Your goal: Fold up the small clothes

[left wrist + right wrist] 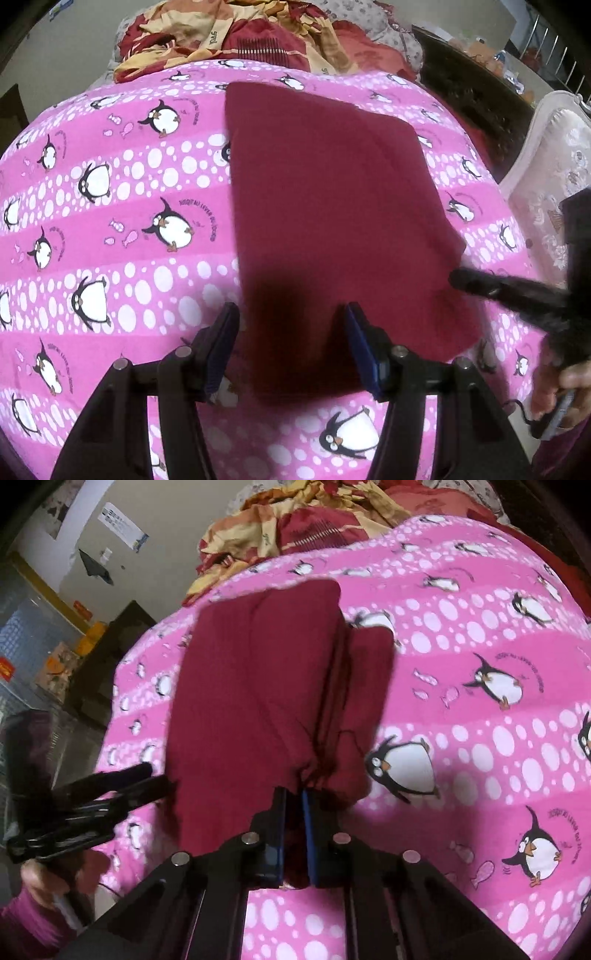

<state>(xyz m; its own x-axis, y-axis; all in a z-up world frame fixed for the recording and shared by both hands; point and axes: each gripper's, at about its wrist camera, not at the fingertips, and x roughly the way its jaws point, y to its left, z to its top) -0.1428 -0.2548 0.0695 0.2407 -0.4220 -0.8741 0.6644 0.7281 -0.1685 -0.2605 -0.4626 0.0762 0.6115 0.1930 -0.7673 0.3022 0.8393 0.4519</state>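
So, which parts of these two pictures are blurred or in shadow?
Left wrist view: the right gripper is smeared by motion blur, and a dark shadow lies on the maroon cloth just ahead of the left gripper. Right wrist view: the cloth's far edge is soft, and the penguin bedsheet bulges from fisheye distortion.

Dark red folded garment (332,206) flat on the pink penguin-print sheet (122,206), near edge bunched.

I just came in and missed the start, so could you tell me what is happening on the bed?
A person is folding a dark red garment on the pink penguin sheet. The right gripper is shut on a bunched near edge. The left gripper is open over the near end, gripping nothing.
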